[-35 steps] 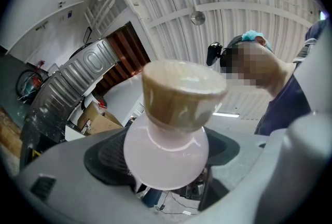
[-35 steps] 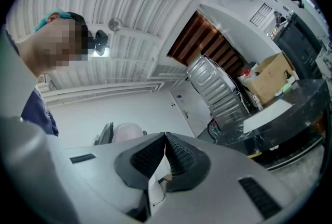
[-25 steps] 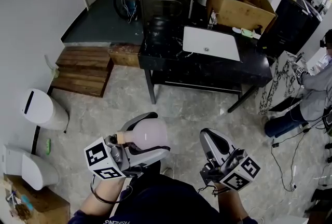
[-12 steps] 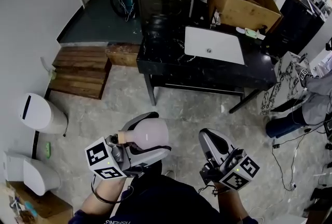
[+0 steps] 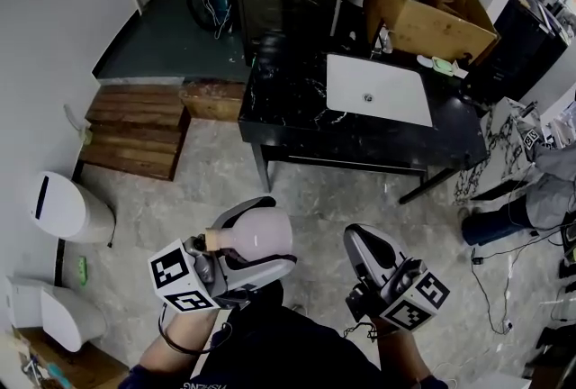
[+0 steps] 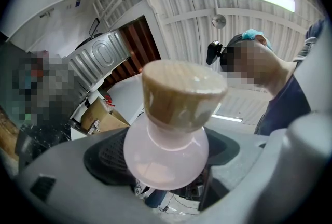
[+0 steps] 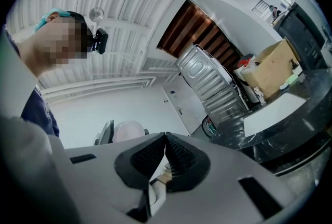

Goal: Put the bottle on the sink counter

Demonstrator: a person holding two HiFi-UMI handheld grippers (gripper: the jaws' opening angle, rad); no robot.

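Left tool [image 5: 277, 232]: clamped on the belly of a pale pink, round, translucent, tan-capped bottle [image 5: 255, 234], which lies sideways between the jaws. Right tool [image 5: 357, 239]: jaws pressed together, with nothing between them. Both tools hang over the grey floor [image 5: 324, 189], well apart from the black marbled counter [image 5: 297, 122]. The counter carries a white rectangular sink [image 5: 378, 90] and, at its far edge, a brown cardboard box [image 5: 432, 9].

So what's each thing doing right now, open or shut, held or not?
Left tongs: shut on the pink bottle.
Pink bottle: capped, held sideways in the air.
Right tongs: shut, nothing in them.
Sink counter: no bottle on it yet.
Cardboard box: open at the top.
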